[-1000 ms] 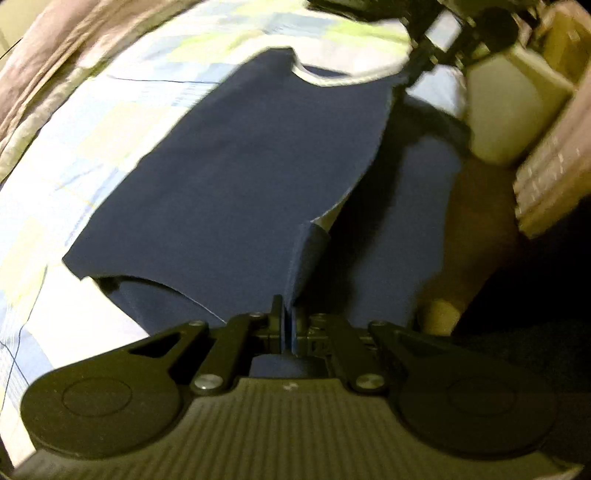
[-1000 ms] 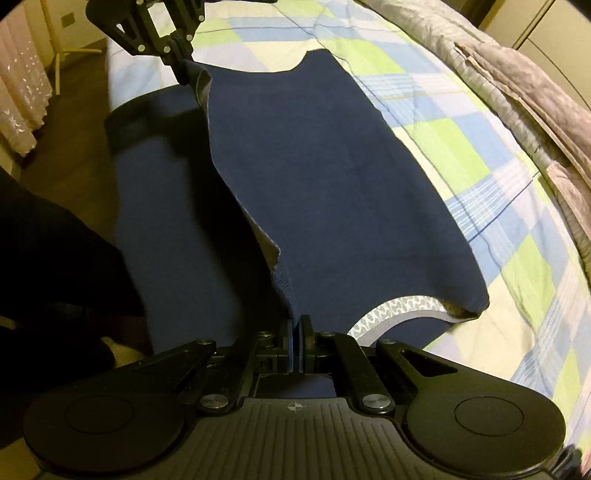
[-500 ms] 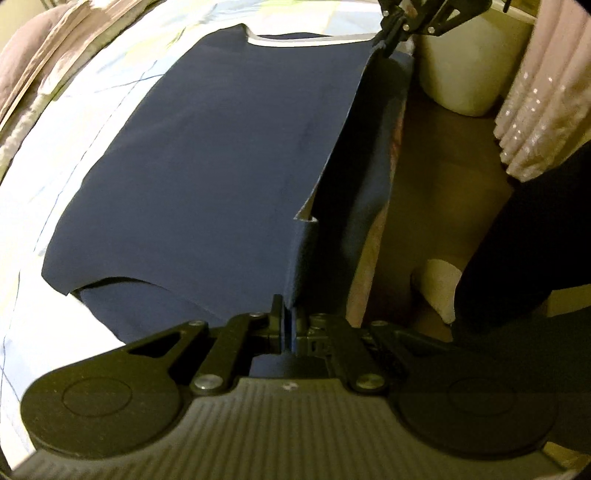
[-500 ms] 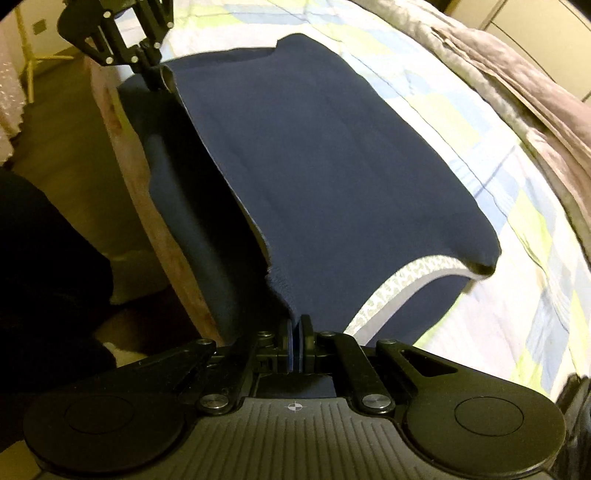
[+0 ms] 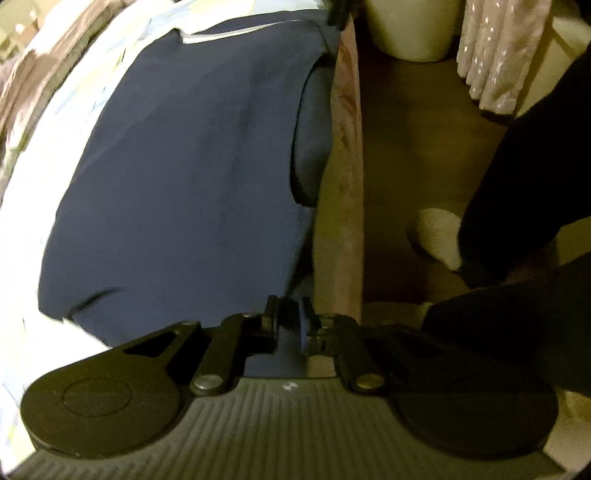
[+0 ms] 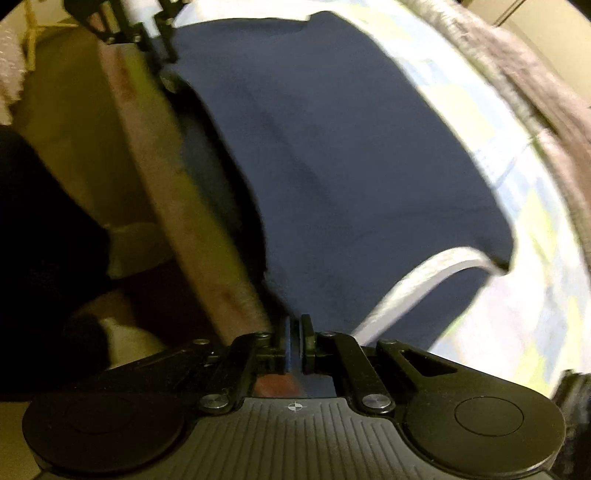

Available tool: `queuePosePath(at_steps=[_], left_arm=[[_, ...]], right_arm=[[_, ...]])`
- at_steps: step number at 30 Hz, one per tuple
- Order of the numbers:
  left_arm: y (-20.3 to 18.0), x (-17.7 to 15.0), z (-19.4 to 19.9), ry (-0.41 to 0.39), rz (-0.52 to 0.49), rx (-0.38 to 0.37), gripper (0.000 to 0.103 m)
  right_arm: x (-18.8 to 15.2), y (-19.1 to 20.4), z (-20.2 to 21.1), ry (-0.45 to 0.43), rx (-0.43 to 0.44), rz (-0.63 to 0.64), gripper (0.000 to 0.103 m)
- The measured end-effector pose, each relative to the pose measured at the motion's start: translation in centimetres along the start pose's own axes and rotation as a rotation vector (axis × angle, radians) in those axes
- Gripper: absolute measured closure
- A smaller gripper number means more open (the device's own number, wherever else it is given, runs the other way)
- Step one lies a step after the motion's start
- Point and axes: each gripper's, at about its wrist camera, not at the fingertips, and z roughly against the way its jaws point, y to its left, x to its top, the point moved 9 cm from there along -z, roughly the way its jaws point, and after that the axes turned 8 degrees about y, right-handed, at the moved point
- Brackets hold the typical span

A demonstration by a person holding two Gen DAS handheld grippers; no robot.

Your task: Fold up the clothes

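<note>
A navy blue garment point(image 5: 192, 177) lies flat on the bed, its near edge along the bed's side; it also shows in the right wrist view point(image 6: 351, 166), with a pale trimmed opening point(image 6: 417, 280) at the near right. My left gripper point(image 5: 288, 321) sits at the garment's near corner with its jaws slightly parted. My right gripper point(image 6: 294, 332) is at the opposite corner, jaws close together with a thin gap; whether it still pinches cloth is unclear. Each gripper shows at the far end of the other's view point(image 6: 147, 33).
The bed has a checked blue, green and white sheet point(image 6: 524, 192) and a grey blanket point(image 6: 546, 88) along its far side. The bed's side panel point(image 5: 343, 184) drops to a wooden floor. A pale bin point(image 5: 410, 29), a curtain point(image 5: 506, 62) and the person's foot point(image 5: 436, 236) are beside it.
Both grippers have moved down to the bed edge, laying the lifted flap of the garment flat. The left jaws have parted; the right jaws show a thin gap.
</note>
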Motion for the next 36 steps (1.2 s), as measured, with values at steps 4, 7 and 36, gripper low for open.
queuePosePath(at_steps=[4,7,36], left_arm=[[1.0,-0.1,1.3,-0.005,0.098,-0.005,0.093],[2.5,0.7,1.7,-0.034,0.176,0.006,0.091],[11.9,-2.0,5.0,0.050,0.265,0.122,0.065]], right_arm=[[-0.6,0.0,1.1,0.028,0.013,-0.046,0.102],[-0.2,-1.0,1.6,0.008,0.023,-0.156,0.102],[6.0,-5.1,4.4,-0.131,0.102,-0.644,0.029]])
